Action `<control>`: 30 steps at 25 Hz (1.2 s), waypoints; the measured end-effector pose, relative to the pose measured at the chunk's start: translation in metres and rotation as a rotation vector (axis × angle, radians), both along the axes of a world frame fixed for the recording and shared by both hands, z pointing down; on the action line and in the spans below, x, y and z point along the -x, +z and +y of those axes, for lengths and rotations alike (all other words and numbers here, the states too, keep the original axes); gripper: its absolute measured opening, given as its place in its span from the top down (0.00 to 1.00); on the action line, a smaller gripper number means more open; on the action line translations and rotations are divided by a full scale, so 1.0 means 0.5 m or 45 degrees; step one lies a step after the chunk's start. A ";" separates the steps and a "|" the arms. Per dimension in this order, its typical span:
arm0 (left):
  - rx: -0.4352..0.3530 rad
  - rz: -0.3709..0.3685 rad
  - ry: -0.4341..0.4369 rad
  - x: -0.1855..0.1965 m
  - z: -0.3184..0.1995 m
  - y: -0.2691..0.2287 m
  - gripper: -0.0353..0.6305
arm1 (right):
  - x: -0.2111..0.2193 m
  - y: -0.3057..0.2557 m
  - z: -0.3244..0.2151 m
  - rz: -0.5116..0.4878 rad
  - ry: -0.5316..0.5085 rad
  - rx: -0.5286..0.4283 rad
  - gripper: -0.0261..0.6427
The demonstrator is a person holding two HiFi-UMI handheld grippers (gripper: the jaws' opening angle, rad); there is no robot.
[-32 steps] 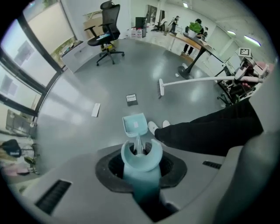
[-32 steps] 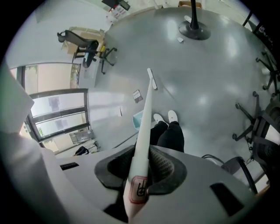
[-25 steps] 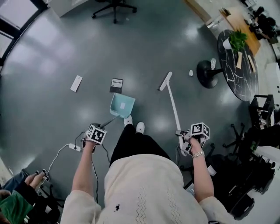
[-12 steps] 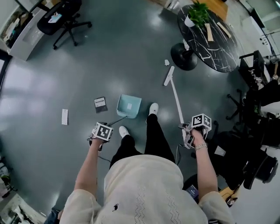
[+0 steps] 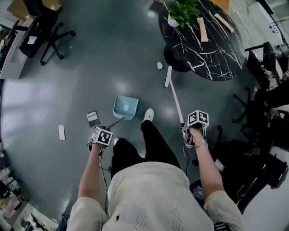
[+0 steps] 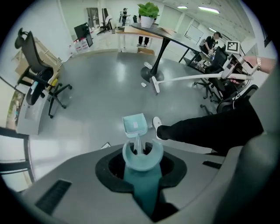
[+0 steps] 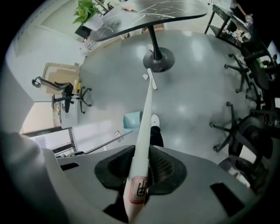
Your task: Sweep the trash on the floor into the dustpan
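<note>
A teal dustpan [image 5: 125, 107] rests on the grey floor ahead of the person's feet; my left gripper [image 5: 100, 136] is shut on its long handle [image 6: 139, 175], with the pan [image 6: 134, 124] straight ahead. My right gripper [image 5: 193, 128] is shut on the white broom handle [image 7: 141, 153]; the broom head [image 5: 168, 76] lies on the floor by the table base. A small white scrap [image 5: 159, 65] sits just beyond the broom head [image 7: 152, 78]. A dark card [image 5: 93, 118] and a white strip [image 5: 61, 132] lie on the floor left of the dustpan.
A round black marble table [image 5: 203, 36] with a potted plant [image 5: 181, 12] stands ahead to the right, its base [image 5: 176, 61] near the broom head. Office chairs stand at far left [image 5: 38, 20] and right [image 5: 250, 113]. The person's white shoe [image 5: 148, 114] is beside the dustpan.
The person has walked and turned toward the table, carrying both tools. The dustpan, card and strip now lie farther left, and the table has come closer ahead.
</note>
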State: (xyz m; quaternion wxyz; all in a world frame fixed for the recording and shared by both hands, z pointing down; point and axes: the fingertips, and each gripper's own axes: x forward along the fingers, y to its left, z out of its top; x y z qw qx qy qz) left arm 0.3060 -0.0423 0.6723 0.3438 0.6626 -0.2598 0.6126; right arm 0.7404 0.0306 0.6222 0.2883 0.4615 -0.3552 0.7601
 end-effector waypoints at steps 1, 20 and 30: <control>-0.004 -0.016 0.017 -0.023 -0.023 0.004 0.81 | -0.022 0.012 -0.026 0.012 -0.033 0.008 0.80; 0.028 -0.044 0.205 -0.207 -0.317 0.071 0.81 | -0.171 0.157 -0.316 0.479 -0.981 0.207 0.81; 0.035 -0.099 0.365 -0.214 -0.325 0.128 0.81 | -0.042 0.152 -0.247 0.403 -1.231 0.233 0.81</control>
